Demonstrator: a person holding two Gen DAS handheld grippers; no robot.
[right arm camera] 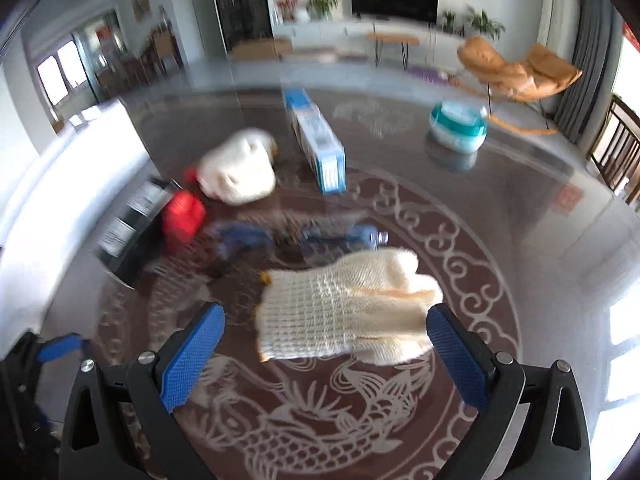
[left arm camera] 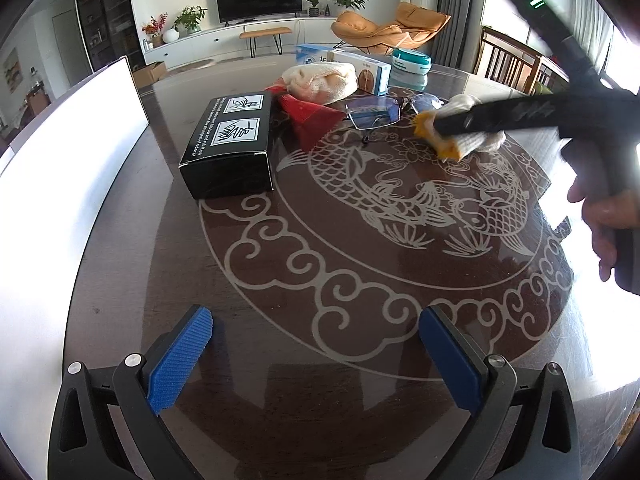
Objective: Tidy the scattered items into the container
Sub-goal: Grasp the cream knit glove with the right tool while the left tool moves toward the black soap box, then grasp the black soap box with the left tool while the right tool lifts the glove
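Observation:
A white knit glove (right arm camera: 344, 308) with a yellow cuff (left arm camera: 426, 130) lies flat on the dark glass table (left arm camera: 320, 248). My right gripper (right arm camera: 324, 356) is open and low over it, a blue pad on each side of the glove. In the left wrist view the right gripper (left arm camera: 444, 126) reaches in from the right across the glove (left arm camera: 476, 140). My left gripper (left arm camera: 316, 360) hangs open over bare table near the front edge, holding nothing. The white container (left arm camera: 80, 140) stands at the table's left side; its inside is hidden by glare.
Behind the glove lie glasses (left arm camera: 380, 112), a red item (left arm camera: 308, 120), a black box (left arm camera: 228, 148), a balled white glove (left arm camera: 320, 80), a white-and-blue carton (left arm camera: 360, 68) and a teal round tub (left arm camera: 410, 66). A person's hand (left arm camera: 608, 220) holds the right gripper.

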